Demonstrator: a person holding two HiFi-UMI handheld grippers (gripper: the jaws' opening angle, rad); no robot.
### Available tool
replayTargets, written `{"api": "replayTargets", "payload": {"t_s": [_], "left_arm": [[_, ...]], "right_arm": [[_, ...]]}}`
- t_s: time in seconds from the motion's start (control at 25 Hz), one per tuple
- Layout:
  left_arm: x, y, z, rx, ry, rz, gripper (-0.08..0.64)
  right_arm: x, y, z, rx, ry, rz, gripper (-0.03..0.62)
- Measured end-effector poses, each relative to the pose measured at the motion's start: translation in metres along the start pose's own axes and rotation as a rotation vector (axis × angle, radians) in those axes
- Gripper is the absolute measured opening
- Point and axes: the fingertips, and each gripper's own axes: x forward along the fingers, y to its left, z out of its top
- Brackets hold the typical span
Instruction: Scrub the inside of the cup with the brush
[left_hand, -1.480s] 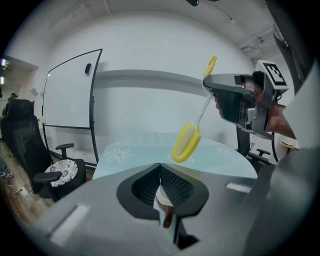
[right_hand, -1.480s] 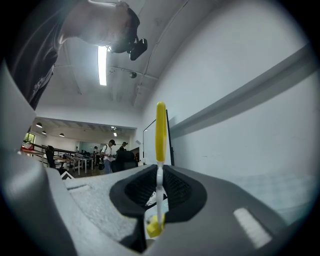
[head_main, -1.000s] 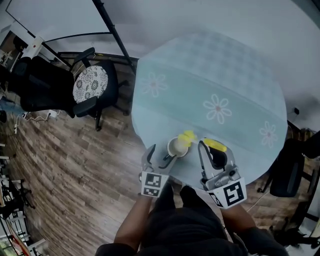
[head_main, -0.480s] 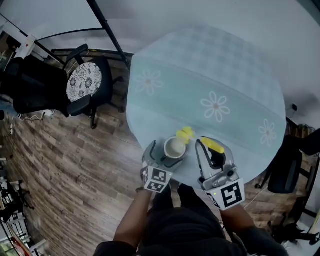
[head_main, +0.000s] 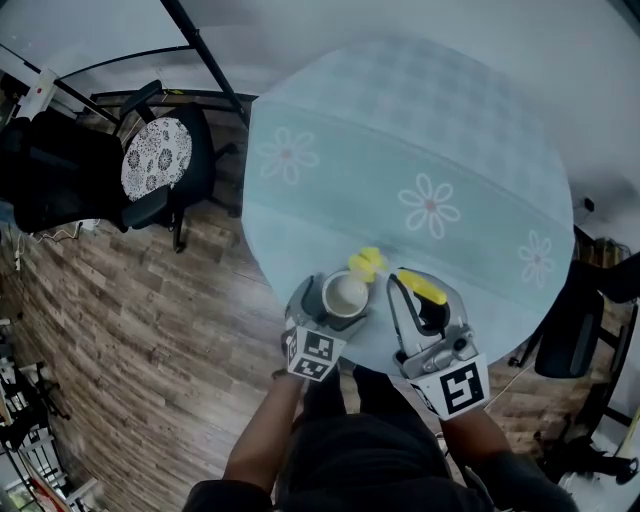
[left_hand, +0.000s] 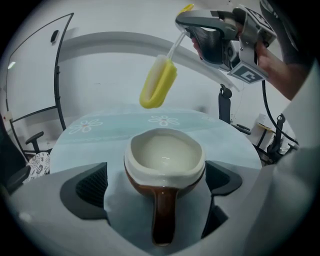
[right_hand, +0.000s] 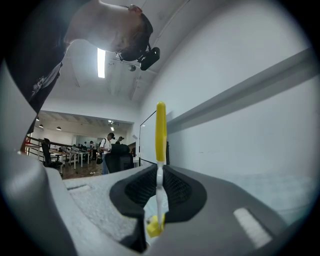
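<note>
A brown cup with a cream inside stands near the front edge of the round table. In the left gripper view the cup is empty and its handle points back at the camera. My left gripper is open wide with the cup between its jaws, and neither pad presses on it. My right gripper is shut on the brush's thin white and yellow handle. The yellow brush head hangs in the air above and just beyond the cup, also visible from the head camera.
A pale blue cloth with flower prints covers the table. A black office chair with a patterned seat stands on the wooden floor to the left, and another dark chair is at the right. A black pole slants past the table's far left.
My left gripper has opened wider and slid forward, so the cup now sits between its jaws. The brush head stays just beyond the cup.
</note>
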Motion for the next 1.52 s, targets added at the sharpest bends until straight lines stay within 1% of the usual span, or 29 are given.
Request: {"api": "replayTargets", "payload": {"t_s": [0.28, 0.64, 0.8, 0.92, 1.08, 1.16, 1.36, 1.52], "left_arm": [[0.015, 0.001, -0.008, 0.077, 0.044, -0.031, 0.600], [0.025, 0.000, -0.005, 0.116, 0.049, -0.072, 0.598], [0.030, 0.002, -0.003, 0.133, 0.062, -0.068, 0.598], [0.030, -0.001, -0.001, 0.148, 0.056, -0.061, 0.597], [0.033, -0.006, 0.003, 0.159, 0.040, -0.067, 0.588], [0.035, -0.005, 0.003, 0.165, 0.036, -0.074, 0.569], [0.036, -0.003, 0.001, 0.173, 0.026, -0.075, 0.566], [0.033, 0.001, 0.003, 0.157, 0.013, -0.048, 0.560]], "right_arm": [[0.001, -0.007, -0.011, 0.025, 0.015, -0.011, 0.038], [0.004, -0.010, -0.021, 0.049, 0.027, -0.016, 0.038], [0.008, -0.012, -0.022, 0.054, 0.032, -0.016, 0.038], [0.004, -0.012, -0.022, 0.062, 0.034, -0.016, 0.038], [0.002, -0.012, -0.024, 0.070, 0.039, -0.017, 0.038], [0.002, -0.012, -0.027, 0.072, 0.040, -0.020, 0.038], [0.001, -0.015, -0.029, 0.076, 0.042, -0.038, 0.038], [-0.001, -0.015, -0.027, 0.073, 0.040, -0.044, 0.038]]}}
